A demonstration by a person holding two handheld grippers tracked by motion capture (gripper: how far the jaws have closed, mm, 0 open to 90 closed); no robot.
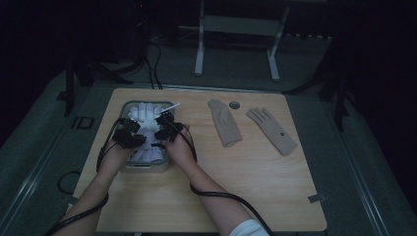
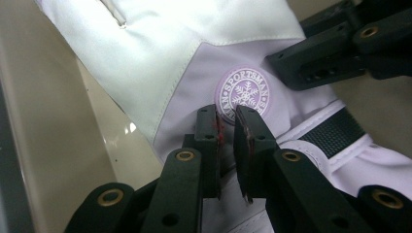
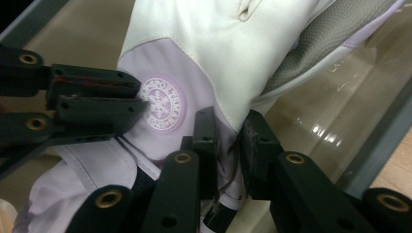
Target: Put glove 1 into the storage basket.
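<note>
Left gripper (image 2: 227, 127) nearly closed, pinching white-lilac ski glove (image 2: 194, 63) in clear tray (image 1: 127, 105) near worktop (image 1: 255, 182) left edge; right gripper (image 3: 228, 130) narrowly parted, pinching same glove.

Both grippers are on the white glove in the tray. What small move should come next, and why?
Probably lift both grippers together. The left gripper pinches the white glove below its round badge, and the right gripper pinches its edge, so the glove seems ready to rise from the tray.
</note>
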